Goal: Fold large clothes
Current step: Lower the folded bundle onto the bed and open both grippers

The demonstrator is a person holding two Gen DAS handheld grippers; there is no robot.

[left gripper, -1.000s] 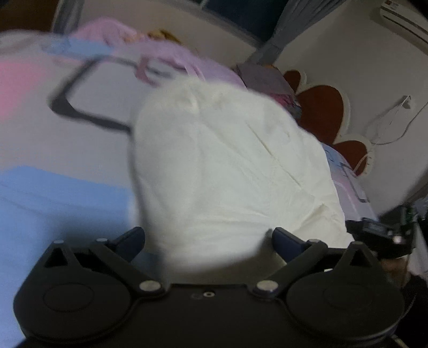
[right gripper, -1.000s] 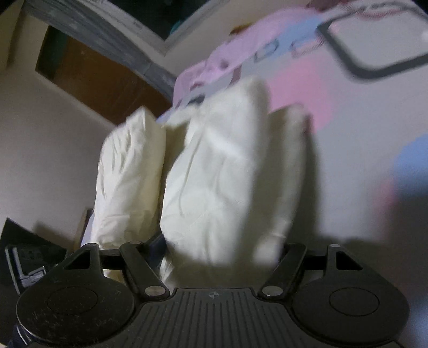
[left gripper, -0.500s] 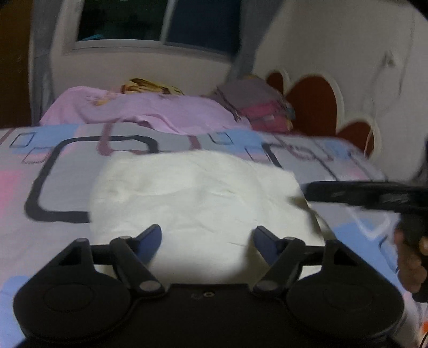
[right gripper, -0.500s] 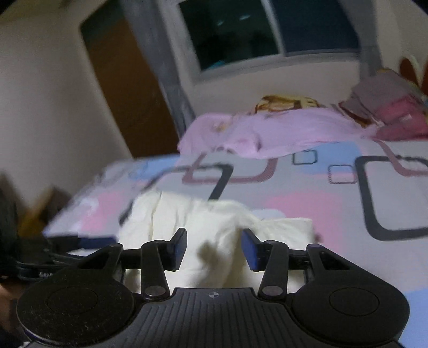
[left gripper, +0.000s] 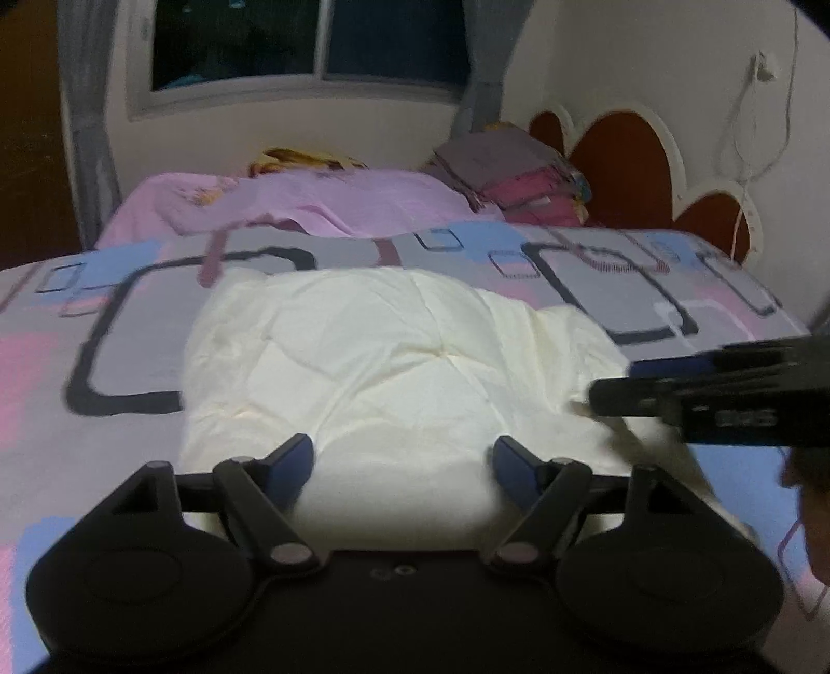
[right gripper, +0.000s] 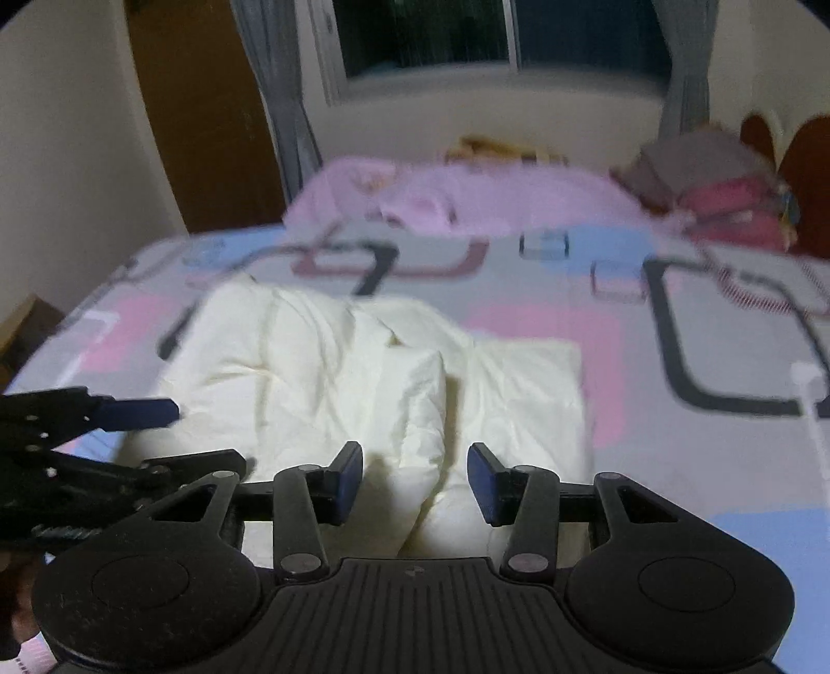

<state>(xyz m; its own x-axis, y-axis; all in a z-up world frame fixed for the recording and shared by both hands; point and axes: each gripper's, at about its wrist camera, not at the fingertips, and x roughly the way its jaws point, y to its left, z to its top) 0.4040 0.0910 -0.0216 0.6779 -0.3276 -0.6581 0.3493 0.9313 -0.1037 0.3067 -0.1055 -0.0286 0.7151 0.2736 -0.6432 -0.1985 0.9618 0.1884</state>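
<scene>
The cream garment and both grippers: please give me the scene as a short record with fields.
garment: cream padded garment, bunched, lying on the bed cover
left gripper: jaws apart, have been closing, garment between them, pads not pressing
right gripper: jaws apart, a garment fold between them, pads not pressing
behind: pink blanket, stack of folded clothes

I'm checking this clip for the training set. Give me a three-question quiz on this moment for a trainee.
1. True or false: the cream garment lies on the patterned bed cover.
2. What sits against the headboard at the far right of the bed? A) a laptop B) a stack of folded fabrics C) a lamp
3. Fill in: beyond the garment, under the window, lies a ___ blanket.

Key: 1 true; 2 B; 3 pink.
</scene>
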